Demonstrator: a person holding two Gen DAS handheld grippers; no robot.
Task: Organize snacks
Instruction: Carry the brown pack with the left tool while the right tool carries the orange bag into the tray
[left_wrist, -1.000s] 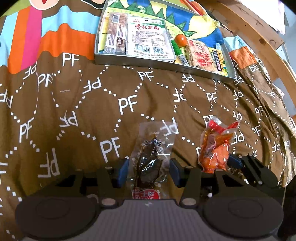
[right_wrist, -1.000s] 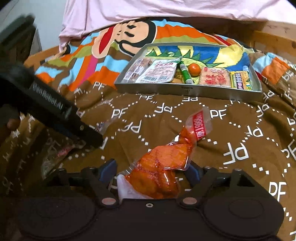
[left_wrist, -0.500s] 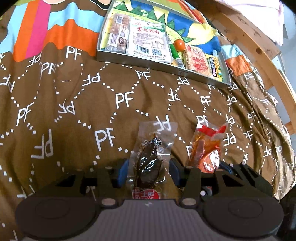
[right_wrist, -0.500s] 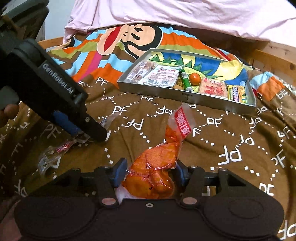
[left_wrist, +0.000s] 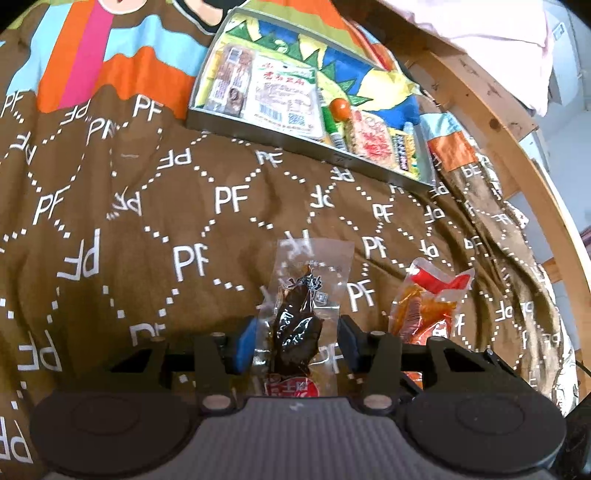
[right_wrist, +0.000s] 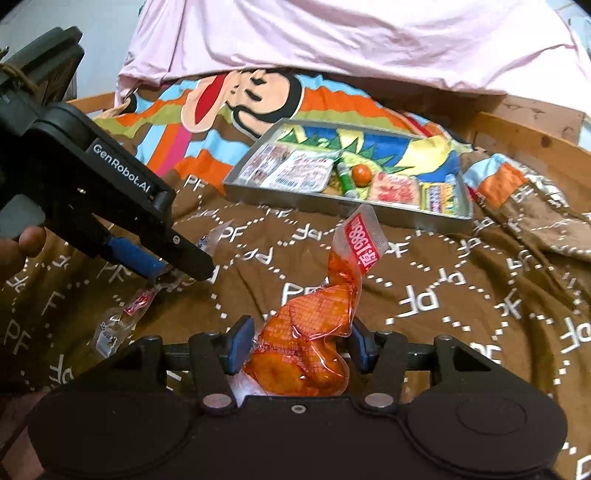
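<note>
The dark snack packet (left_wrist: 298, 325), a clear crinkly plastic pouch with a glossy brown-black lump inside and a red label at its near end, sits between the blue pads of the left gripper (left_wrist: 295, 341), whose fingers are closed against the pouch's sides. In the right wrist view the packet hangs clear of the blanket from that gripper, its labelled end dangling below. The orange snack packet (right_wrist: 314, 332) is a soft, shiny pouch of reddish-orange pieces with a twisted neck and a red-and-white printed flap standing up; the right gripper (right_wrist: 301, 345) is clamped on its wider lower part. Both packets are held above the brown blanket (left_wrist: 184, 206), a quilted-looking cloth with white dotted diamonds and "PF" letters, rumpled at the right.

Compared with a second ago, both packets have risen off the blanket, the orange one now standing more upright, and the left camera has swung so the tray sits further to the right.

The metal tray (right_wrist: 332, 201), shallow and rectangular with grey walls, lies well beyond both packets on the colourful cartoon part of the blanket. It holds flat printed packets, a green tube and a small orange ball. A wooden bed rail (left_wrist: 491, 122) curves along the right, with pink bedding (right_wrist: 351, 44) behind.
</note>
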